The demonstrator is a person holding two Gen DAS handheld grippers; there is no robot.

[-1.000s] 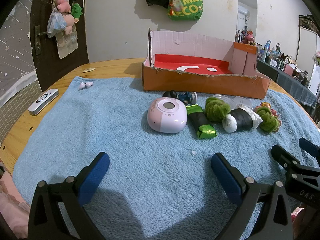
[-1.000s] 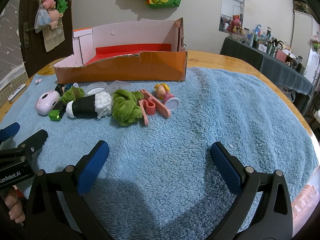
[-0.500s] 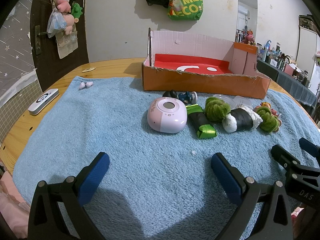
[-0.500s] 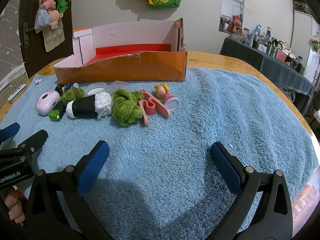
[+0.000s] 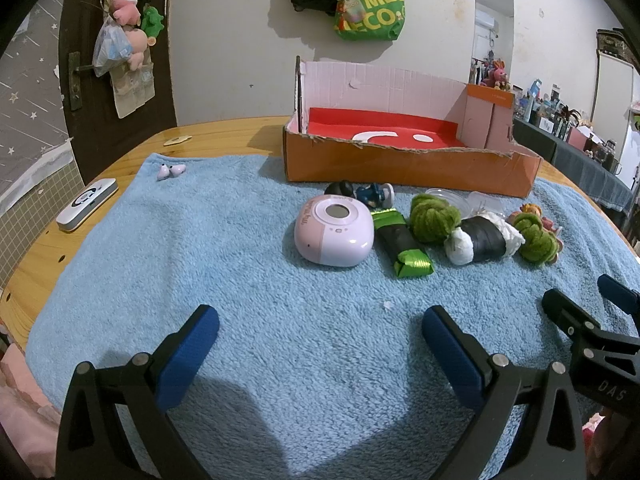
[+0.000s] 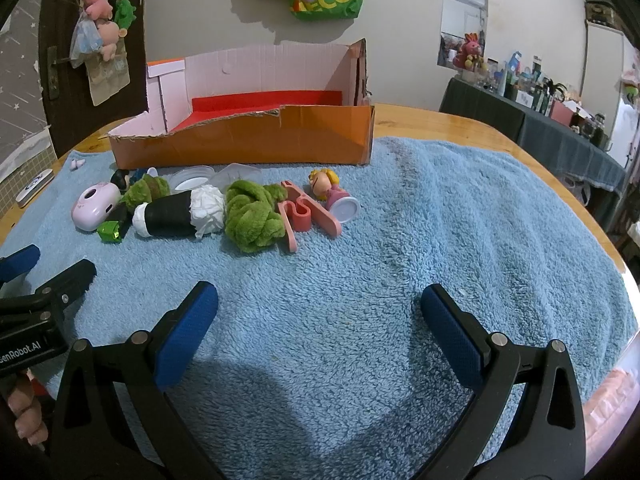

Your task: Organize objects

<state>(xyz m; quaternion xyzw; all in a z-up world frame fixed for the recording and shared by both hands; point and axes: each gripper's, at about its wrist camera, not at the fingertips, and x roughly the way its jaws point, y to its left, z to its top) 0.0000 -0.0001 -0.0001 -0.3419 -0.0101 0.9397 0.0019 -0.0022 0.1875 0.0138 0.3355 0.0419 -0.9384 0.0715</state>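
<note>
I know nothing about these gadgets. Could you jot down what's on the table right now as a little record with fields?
surface: blue towel over a wooden table
container: orange cardboard box, red floor, nothing placed inside
items in front of box: pink round device, green foil packet, black-and-white roll, green yarn knot, pink clip, small doll
left gripper: open, empty
right gripper: open, empty
</note>
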